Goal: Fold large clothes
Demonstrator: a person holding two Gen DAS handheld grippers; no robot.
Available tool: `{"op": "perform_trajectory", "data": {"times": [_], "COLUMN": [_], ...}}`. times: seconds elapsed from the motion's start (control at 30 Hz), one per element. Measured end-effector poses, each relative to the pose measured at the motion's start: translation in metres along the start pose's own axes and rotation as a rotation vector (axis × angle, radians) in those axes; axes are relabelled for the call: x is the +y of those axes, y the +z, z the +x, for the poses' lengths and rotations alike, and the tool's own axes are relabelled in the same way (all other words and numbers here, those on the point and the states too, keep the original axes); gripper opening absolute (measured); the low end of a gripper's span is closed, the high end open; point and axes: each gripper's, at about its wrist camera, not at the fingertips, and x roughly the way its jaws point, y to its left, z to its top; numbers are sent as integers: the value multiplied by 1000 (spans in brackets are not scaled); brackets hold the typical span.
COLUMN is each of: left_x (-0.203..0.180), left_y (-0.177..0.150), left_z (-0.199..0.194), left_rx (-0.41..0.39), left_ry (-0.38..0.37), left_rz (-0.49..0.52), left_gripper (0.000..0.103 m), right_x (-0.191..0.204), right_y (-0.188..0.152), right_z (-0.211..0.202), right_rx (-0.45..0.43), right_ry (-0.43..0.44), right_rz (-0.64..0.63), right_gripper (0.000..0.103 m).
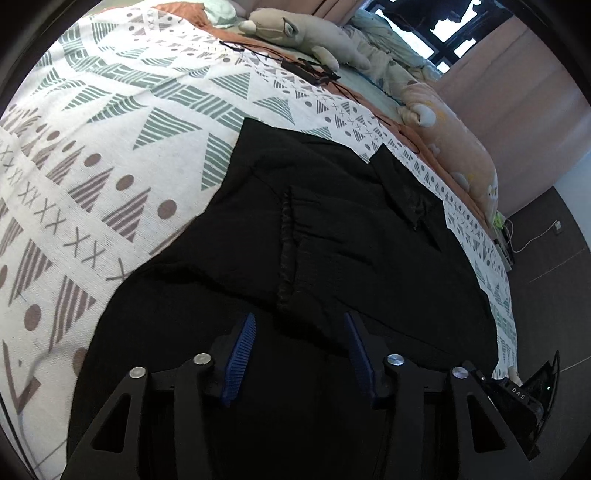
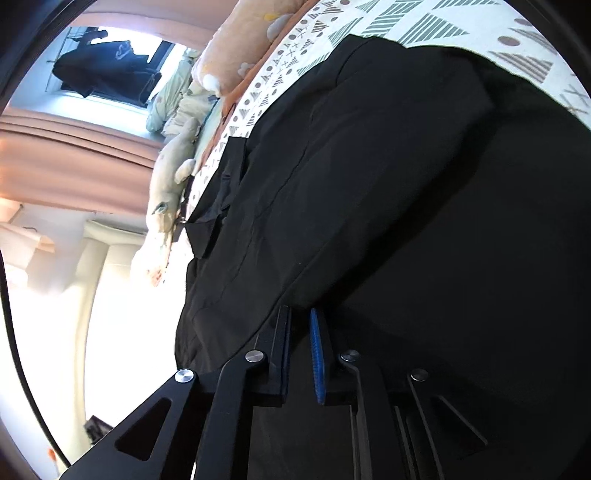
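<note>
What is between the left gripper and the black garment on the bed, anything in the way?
Nothing visible. The left gripper hangs open directly over the black garment, only dark cloth between its blue pads. The plush toy and black cables lie farther up the patterned bedspread, apart from the garment.

Window (image 2: 110, 70) glare overexposes; fisheye edges curve darkly.

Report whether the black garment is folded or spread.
Partly folded: the black garment lies on the patterned bedspread with layers doubled over, its elastic waistband lying mid-cloth.
</note>
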Motion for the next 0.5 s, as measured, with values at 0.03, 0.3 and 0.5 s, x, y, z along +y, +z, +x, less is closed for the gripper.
{"op": "perform_trajectory", "data": {"times": [0.03,0.3,0.5], "left_x": [0,5,7], "left_y": [1,7,9], "left_z": [2,2,-6], "left_rx": [2,-75,-85], "left_ry": [-11,-41,-29], "left_rz": [-8,-62,-64], "left_gripper": [38,23,23], "right_x": [2,15,14], "right_y": [0,0,1], "right_z": [1,9,15], "right_rx": [-2,6,36], "right_ry": [3,32,7], "right_rz": [-7,-49,-28], "right_gripper": [8,7,8]}}
